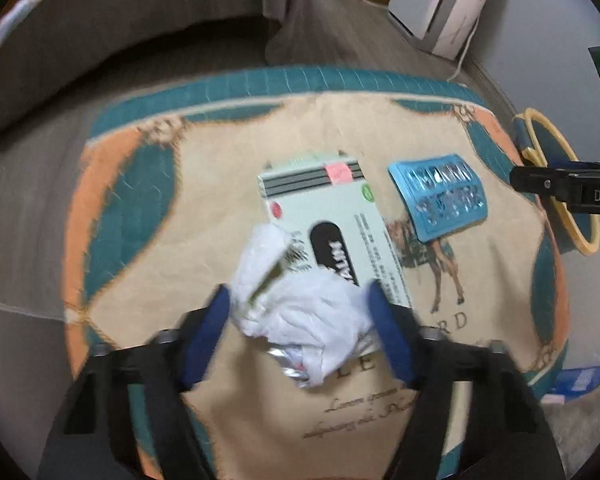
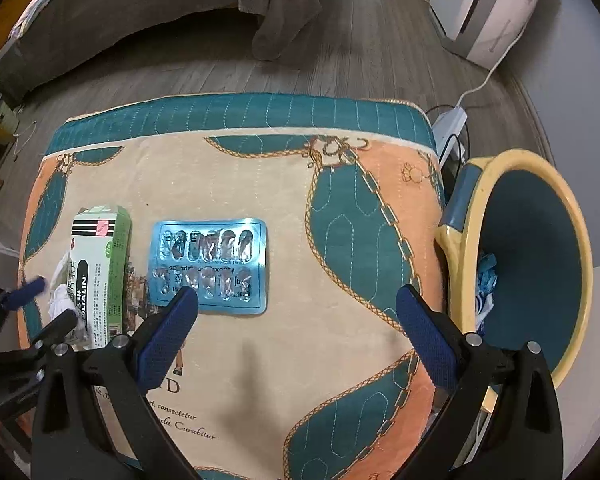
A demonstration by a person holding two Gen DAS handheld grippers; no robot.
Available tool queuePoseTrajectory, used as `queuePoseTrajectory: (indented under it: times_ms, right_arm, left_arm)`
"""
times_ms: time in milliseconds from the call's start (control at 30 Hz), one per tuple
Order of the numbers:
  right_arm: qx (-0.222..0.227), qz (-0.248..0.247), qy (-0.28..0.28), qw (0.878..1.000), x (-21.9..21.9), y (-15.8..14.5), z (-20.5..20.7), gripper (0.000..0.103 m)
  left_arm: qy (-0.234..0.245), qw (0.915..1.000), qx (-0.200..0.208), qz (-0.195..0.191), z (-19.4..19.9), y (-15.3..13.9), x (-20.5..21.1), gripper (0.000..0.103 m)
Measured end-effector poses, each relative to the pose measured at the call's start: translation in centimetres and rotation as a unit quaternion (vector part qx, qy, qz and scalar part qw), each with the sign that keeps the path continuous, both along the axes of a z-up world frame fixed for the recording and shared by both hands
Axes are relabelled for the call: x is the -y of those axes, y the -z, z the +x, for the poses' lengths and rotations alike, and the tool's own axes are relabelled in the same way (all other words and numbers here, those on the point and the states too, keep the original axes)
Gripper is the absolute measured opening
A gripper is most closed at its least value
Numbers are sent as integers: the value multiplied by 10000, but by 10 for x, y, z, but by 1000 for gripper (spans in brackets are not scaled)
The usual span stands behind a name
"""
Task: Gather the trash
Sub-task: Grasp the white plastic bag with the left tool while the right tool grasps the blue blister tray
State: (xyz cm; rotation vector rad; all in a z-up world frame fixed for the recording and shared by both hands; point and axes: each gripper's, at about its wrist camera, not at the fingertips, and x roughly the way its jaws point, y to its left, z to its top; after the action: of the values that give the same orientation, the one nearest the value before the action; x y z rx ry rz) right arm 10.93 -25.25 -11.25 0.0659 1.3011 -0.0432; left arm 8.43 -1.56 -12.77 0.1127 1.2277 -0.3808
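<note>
A crumpled white tissue [image 1: 300, 304] with a bit of foil under it lies on the patterned cushion [image 1: 228, 140], partly over a green medicine box [image 1: 324, 216]. My left gripper [image 1: 300, 308] has its blue fingers on either side of the tissue, touching it. A blue blister pack [image 1: 440, 196] lies right of the box; it also shows in the right wrist view [image 2: 208, 266]. My right gripper [image 2: 296, 304] is open and empty above the cushion, just right of the blister pack. The box [image 2: 100, 272] and tissue [image 2: 60, 292] show at the left there.
A blue bin with a yellow rim [image 2: 480, 216] stands at the cushion's right edge, with some trash inside. A white appliance [image 2: 488, 4] and a power strip [image 2: 452, 120] are on the wooden floor behind. A grey sofa [image 2: 120, 12] is at the back left.
</note>
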Motion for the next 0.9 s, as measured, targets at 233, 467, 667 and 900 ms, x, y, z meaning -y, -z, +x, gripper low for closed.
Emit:
queuePoseTrajectory:
  times_ms: [233,467,667,900]
  right_arm:
    - [-56,16,-256,9997,-7,4,3,97]
    - [-211,-157,-786,9966,-29,17,-2,97]
    - [-513,-796,-1378,9859,-48,43,-2,97]
    - [-533,-952,-1594,9812,-60,60,11,97]
  left_arm:
    - [204,9995,185,-141,-1,-22,-1,18]
    - [387,9976,554,-161,-4,-76,-7,15]
    - [511,9948,856,-205,0,-102,-7,15]
    - [625,9943,804,-315,21,-89,5,15]
